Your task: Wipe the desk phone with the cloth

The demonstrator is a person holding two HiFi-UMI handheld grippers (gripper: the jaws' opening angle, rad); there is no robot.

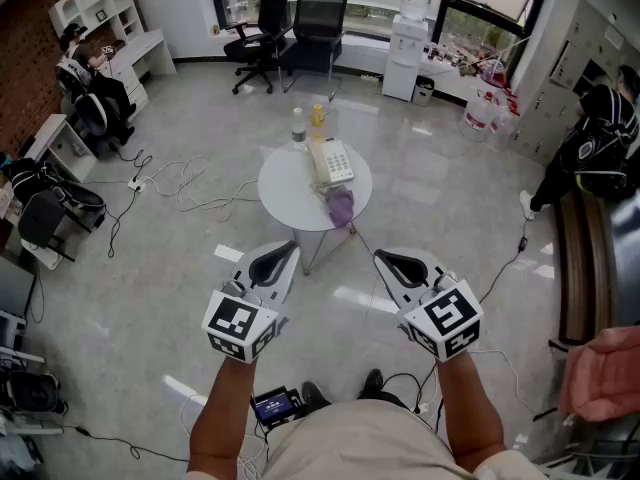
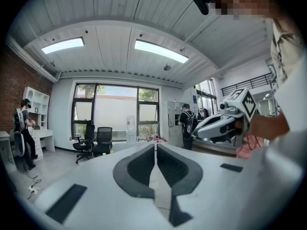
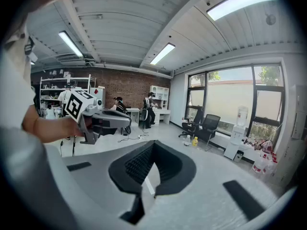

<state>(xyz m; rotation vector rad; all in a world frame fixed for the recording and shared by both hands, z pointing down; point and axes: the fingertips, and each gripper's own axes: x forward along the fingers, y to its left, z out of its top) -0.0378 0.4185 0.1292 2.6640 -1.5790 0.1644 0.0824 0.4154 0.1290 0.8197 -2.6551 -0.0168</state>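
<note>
With fingers closed and empty on the left gripper (image 1: 283, 251) and right gripper (image 1: 388, 260), a clumsy grab could sweep the cloth (image 1: 341, 206) off the near edge of the bench (image 1: 285, 188).

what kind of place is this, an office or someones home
Probably an open-plan office or lab rather than a home: swivel office chairs, a water dispenser beside them, and white shelving along a brick wall.
</note>
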